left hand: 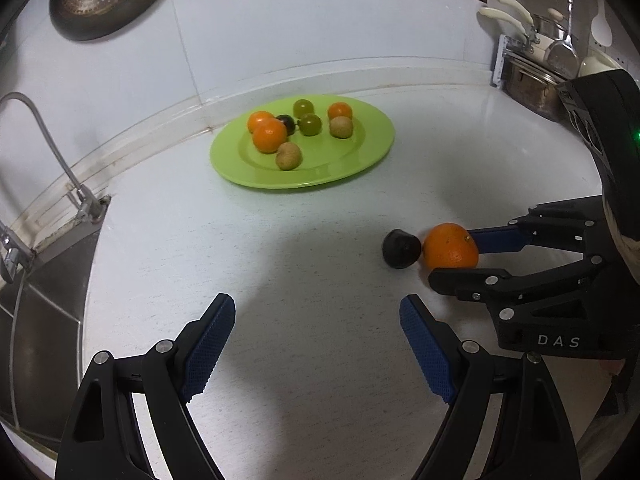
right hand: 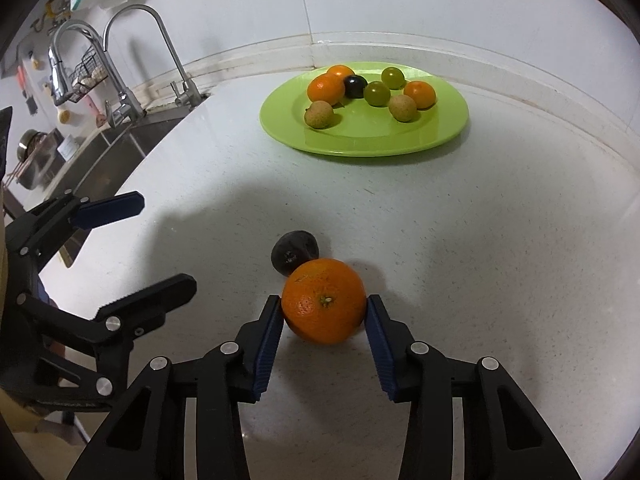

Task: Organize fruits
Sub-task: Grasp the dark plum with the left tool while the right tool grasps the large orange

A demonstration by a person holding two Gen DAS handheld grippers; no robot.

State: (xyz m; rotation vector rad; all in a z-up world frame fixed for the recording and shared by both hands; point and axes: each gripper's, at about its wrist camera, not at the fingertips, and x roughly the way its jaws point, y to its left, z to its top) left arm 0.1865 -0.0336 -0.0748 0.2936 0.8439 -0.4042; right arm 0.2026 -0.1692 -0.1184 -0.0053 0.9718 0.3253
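Low in the left wrist view, the left tool stands spread over bare bench; the orange lies at right between the right tool's fingers, a dark fruit touching it. Low centre in the right wrist view, the right tool pinches the orange; the green plate sits above.

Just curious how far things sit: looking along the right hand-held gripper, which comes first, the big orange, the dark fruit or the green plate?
1. Big orange, between the right hand-held gripper pads.
2. Dark fruit, just behind, touching it.
3. Green plate, far back by the wall.
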